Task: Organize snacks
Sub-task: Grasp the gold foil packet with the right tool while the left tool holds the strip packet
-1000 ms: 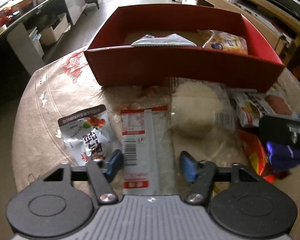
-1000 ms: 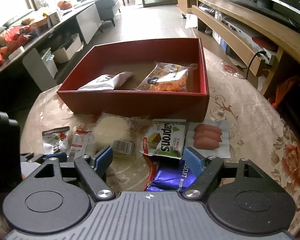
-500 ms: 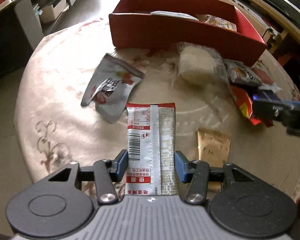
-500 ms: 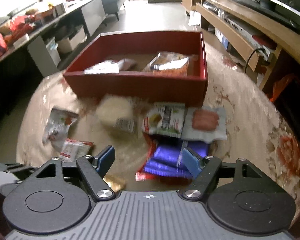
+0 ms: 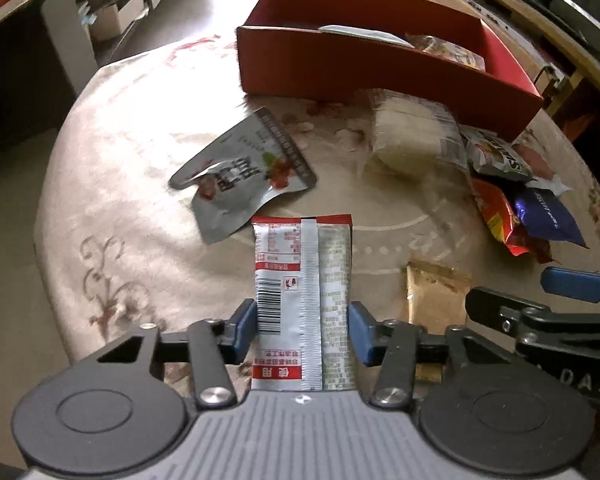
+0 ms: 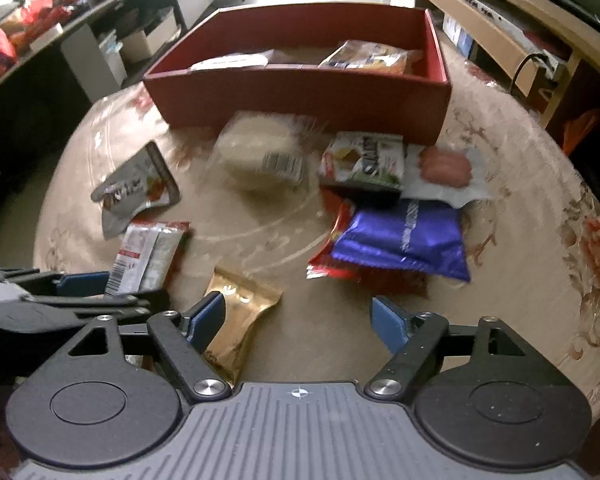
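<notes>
Now the left gripper (image 5: 302,330) has the red-and-white sachet (image 5: 302,300) between its fingers (image 5: 244,330), where a second ago they stood wide on either side of it flat on the table (image 5: 112,216). The jaws are closing the last bit, the blue pads pressing on both long edges, and the sachet juts straight up the middle of the left wrist frame, seemingly lifted clear of the cloth. The grey pouch (image 5: 242,178), which lay right beside the sachet a second ago, now sits apart from it, above and to the left. So one snack looks picked and ready to go to the red box (image 5: 380,66) at the top of the frame, where two packets already lie.

In the right wrist view, the right gripper (image 6: 298,322) has come lower and nearer the table; its jaws are opening and nothing is between them. The gold packet (image 6: 240,316) lies at lower left, touching or just under the left finger, not centred in the gap. The purple bag (image 6: 404,242) rests on a red bag above the right finger, well short of the box.
</notes>
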`<act>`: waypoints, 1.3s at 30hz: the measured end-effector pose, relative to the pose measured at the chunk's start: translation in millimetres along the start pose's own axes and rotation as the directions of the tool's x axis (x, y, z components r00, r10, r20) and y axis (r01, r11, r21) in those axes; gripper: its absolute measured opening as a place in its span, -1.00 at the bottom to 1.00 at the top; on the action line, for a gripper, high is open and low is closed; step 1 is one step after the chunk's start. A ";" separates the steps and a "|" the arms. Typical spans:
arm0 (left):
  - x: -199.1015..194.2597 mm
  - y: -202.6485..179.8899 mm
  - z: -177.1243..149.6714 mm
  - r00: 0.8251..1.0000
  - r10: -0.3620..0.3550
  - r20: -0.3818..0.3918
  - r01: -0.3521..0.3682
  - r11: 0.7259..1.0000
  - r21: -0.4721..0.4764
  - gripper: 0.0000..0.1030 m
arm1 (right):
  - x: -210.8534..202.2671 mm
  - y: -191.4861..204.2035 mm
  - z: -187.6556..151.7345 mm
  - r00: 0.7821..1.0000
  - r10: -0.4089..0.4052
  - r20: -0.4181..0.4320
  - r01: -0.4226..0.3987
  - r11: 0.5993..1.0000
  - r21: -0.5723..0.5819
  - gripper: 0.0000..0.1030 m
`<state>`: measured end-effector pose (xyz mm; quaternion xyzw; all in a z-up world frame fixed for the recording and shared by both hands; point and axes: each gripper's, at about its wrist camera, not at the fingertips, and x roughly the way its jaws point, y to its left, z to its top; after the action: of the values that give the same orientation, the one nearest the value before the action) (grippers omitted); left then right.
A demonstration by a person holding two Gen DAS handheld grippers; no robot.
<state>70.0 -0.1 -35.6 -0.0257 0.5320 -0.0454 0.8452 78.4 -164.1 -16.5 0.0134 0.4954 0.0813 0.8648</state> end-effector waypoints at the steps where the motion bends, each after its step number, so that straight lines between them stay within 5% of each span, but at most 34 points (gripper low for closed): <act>1: -1.7 4.4 -1.1 1.000 -0.001 0.002 0.001 1.000 -0.007 -0.02 | 1.2 1.7 -0.8 1.000 -0.001 -0.005 0.001 1.000 -0.001 0.63; 11: -8.2 34.8 -17.7 1.000 -0.023 -0.005 0.023 0.997 -0.073 -0.03 | 24.5 29.4 -8.3 0.997 0.016 -0.078 -0.013 0.999 0.032 0.63; 18: -6.4 38.2 -18.3 1.000 -0.022 -0.003 0.021 0.996 -0.082 0.05 | 32.0 49.7 -7.3 0.997 -0.072 -0.042 0.070 0.997 -0.040 0.58; 23: -6.6 37.0 -18.9 1.000 -0.025 -0.006 0.024 0.997 -0.076 0.09 | 23.0 39.7 -7.4 0.997 -0.059 -0.047 0.055 0.995 -0.082 0.00; 28: -6.5 34.2 -18.4 0.999 -0.036 -0.009 0.036 0.997 -0.066 0.10 | 14.8 17.3 -10.1 0.996 -0.035 -0.078 0.032 0.999 -0.044 0.00; 31: -5.7 35.5 -18.0 0.999 -0.040 -0.005 0.039 0.996 -0.076 0.16 | 13.3 11.0 -10.4 0.996 -0.009 -0.088 0.009 1.000 0.006 0.30; 36: -2.2 26.3 -19.0 1.000 -0.017 0.003 0.017 0.998 -0.058 0.46 | 26.8 25.0 -7.2 0.994 -0.069 -0.086 0.066 0.997 -0.037 0.35; 39: -0.7 16.2 -21.7 1.000 0.022 0.007 -0.022 1.000 -0.017 0.40 | 23.7 30.6 -11.6 0.993 -0.090 -0.073 0.084 0.993 -0.080 0.25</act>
<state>51.0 16.2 -45.9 -0.0274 0.5296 -0.0314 0.8472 76.4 -130.9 -39.5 -0.0444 0.5246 0.0628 0.8479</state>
